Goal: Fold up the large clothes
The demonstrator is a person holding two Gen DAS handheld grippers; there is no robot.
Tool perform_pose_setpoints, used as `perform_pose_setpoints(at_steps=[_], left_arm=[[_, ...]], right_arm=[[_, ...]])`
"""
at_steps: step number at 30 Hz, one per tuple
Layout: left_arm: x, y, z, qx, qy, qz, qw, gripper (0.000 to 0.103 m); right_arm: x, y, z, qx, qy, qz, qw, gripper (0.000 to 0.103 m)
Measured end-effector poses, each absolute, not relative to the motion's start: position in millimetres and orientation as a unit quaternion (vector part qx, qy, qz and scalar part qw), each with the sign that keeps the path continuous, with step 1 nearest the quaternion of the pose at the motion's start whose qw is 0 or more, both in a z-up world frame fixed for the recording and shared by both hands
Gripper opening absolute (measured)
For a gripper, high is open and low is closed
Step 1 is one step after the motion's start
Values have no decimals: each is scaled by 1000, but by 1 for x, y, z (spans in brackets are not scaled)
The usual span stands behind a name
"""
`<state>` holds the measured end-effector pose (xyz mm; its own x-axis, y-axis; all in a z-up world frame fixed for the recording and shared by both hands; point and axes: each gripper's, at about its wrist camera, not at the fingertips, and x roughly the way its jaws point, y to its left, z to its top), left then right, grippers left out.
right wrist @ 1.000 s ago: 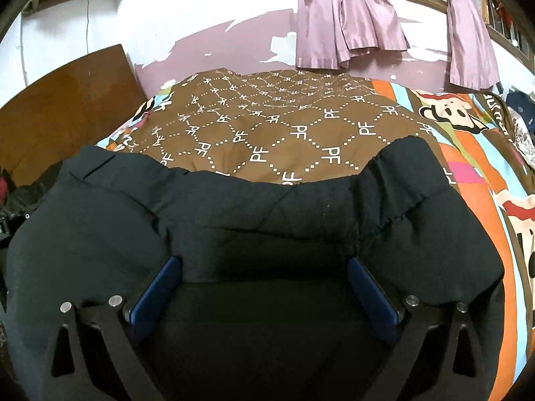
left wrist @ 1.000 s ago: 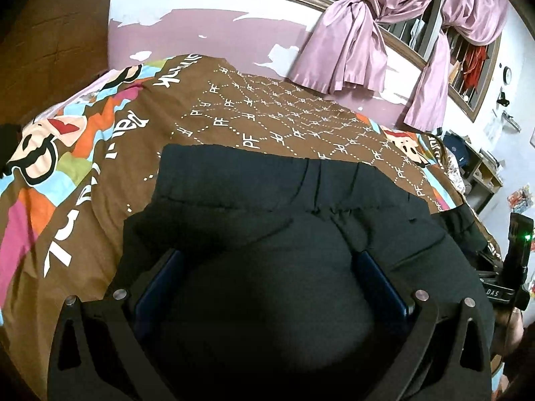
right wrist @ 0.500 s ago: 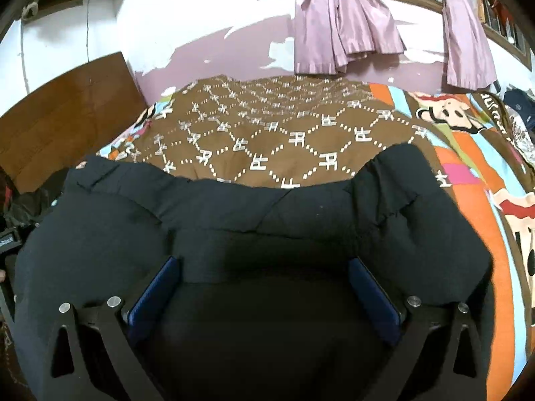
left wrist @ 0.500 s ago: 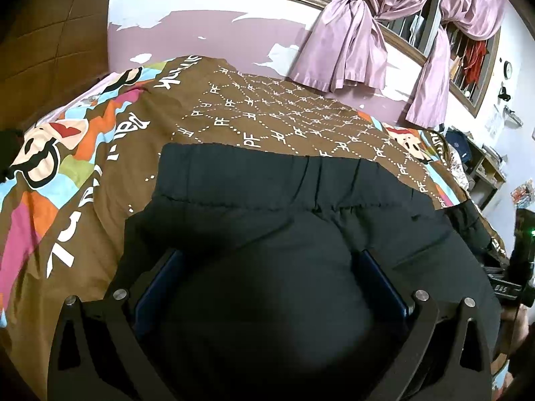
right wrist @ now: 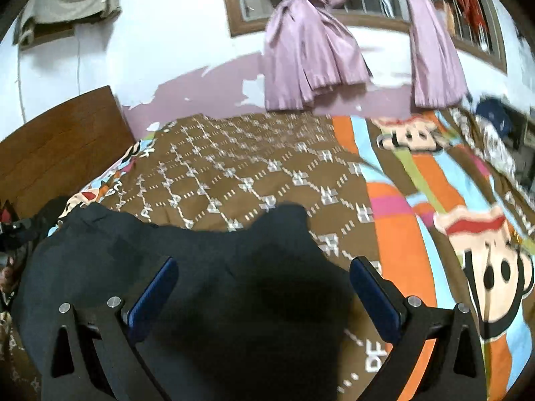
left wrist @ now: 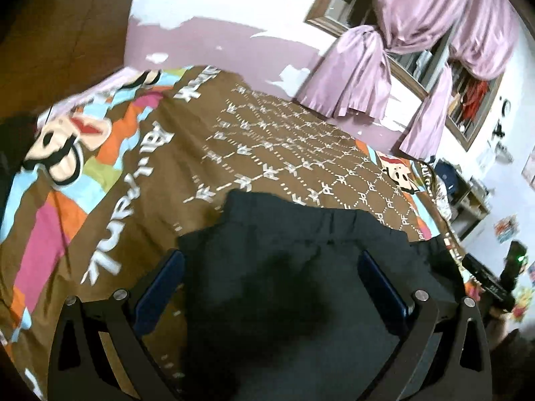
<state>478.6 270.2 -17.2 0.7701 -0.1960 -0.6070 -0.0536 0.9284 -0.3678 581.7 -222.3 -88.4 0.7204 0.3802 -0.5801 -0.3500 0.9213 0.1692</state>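
Between the spread fingers of the left gripper (left wrist: pixel 271 274) lies the black garment (left wrist: pixel 301 267), its waistband edge toward the bed's middle; the jaws stand wide apart, pinching nothing. Likewise released, the right gripper (right wrist: pixel 262 284) hangs above the same garment (right wrist: pixel 200 260), whose cloth spans the gap between its blue pads (right wrist: pixel 152 295). Under it spreads the brown patterned bedspread (left wrist: pixel 267 153), the garment at its near edge. Beyond, purple curtains (right wrist: pixel 307 56) hang by the window.
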Motion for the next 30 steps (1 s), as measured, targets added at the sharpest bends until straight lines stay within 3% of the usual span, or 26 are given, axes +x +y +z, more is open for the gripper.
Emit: perform_pose_setpoints(at_steps=[13,18,30], left_arm=[[475,306,-68,-294,423,-122,848,102],[485,299,-89,-299,461,-136,824,102],[478,308,-97,-300,456,-147,825,102]], right_arm=[[601,-276,-167,151,461,242,840,103],[595,-285,-176,178,448,253,839,103],[593,-281,-175,232,442,361,788,103]])
